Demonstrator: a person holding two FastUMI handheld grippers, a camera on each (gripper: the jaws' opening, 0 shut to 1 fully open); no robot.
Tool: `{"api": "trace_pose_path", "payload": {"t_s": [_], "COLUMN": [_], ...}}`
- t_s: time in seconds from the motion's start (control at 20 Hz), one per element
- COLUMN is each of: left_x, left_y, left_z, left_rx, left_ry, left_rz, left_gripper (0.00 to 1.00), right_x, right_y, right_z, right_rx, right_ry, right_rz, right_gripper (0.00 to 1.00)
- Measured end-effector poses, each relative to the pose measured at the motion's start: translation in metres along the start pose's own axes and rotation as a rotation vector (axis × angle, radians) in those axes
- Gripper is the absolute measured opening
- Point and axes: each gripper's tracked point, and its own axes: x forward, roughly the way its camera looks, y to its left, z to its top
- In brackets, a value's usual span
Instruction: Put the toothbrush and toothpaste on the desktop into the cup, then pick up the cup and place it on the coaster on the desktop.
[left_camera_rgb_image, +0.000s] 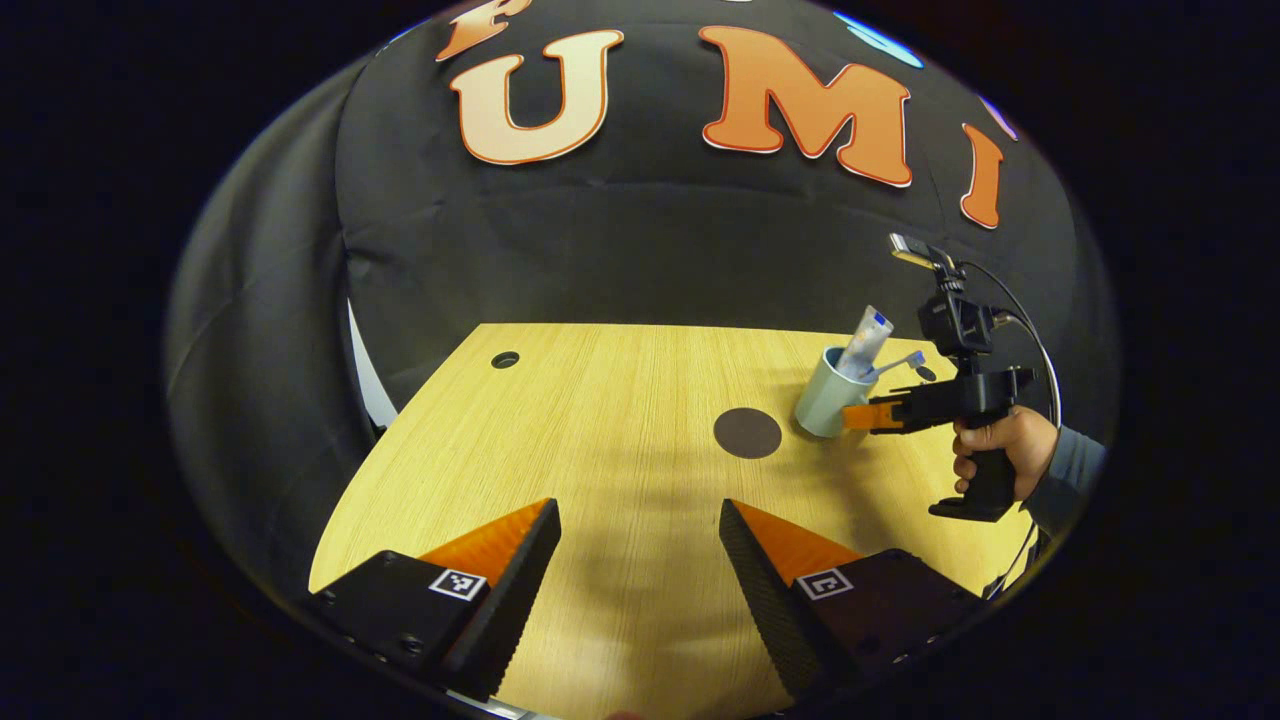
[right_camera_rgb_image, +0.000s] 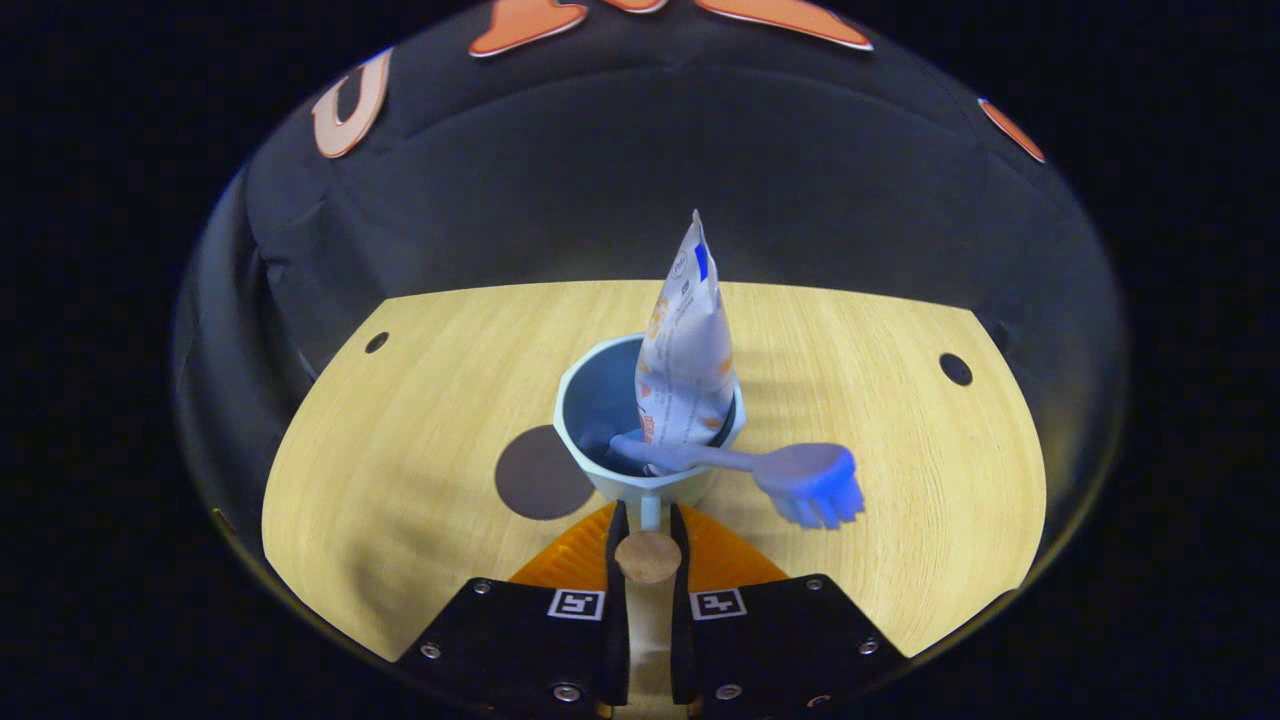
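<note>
The right hand-held gripper (right_camera_rgb_image: 647, 520) pinches the cup (right_camera_rgb_image: 640, 440) handle; left hand-held gripper (left_camera_rgb_image: 635, 560) gapes wide. Tilting could spill the toothbrush (right_camera_rgb_image: 790, 475).

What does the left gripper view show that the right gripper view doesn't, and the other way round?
Left gripper view: the open left gripper over the desk, and a hand holding the right gripper at the cup. Right gripper view: that gripper closed on the cup's handle, and the cup's inside. Both: cup, toothpaste tube, toothbrush, coaster beside the cup.
</note>
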Motion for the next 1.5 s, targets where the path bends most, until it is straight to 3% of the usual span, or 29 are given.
{"api": "trace_pose_path", "payload": {"t_s": [0.45,0.95,1.15,1.2,1.25,1.3,1.4,1.5], "left_x": [-0.011,-0.025,-0.013,-0.011,-0.007,-0.004,-0.001,-0.005], "left_y": [-0.038,-0.036,-0.035,-0.034,-0.036,-0.036,-0.042,-0.052], "left_z": [-0.014,-0.006,0.003,0.006,0.009,0.011,0.022,0.035], "left_rx": [-0.041,-0.027,0.001,0.011,0.019,0.026,0.037,0.055], "left_ry": [0.020,0.031,0.009,0.002,-0.006,-0.012,-0.030,-0.056], "left_rz": [0.033,0.015,-0.029,-0.039,-0.050,-0.059,-0.070,-0.072], "left_gripper": [0.96,0.97,0.97,0.96,0.96,0.97,0.96,0.96], "right_x": [0.002,0.000,-0.010,-0.015,-0.025,-0.034,-0.052,-0.070], "right_y": [0.000,-0.005,-0.007,-0.008,-0.008,-0.007,-0.009,-0.021], "right_z": [-0.004,-0.009,-0.001,0.000,0.002,0.004,0.007,0.012], "right_rx": [-0.090,-0.108,-0.111,-0.111,-0.108,-0.101,-0.087,-0.077], "right_ry": [0.028,0.078,0.022,0.004,-0.008,-0.020,-0.048,-0.086], "right_rz": [0.069,-0.003,-0.002,0.006,0.014,0.022,0.028,0.001], "right_gripper": [0.17,0.17,0.33,0.50,0.60,0.79,0.92,0.97]}}
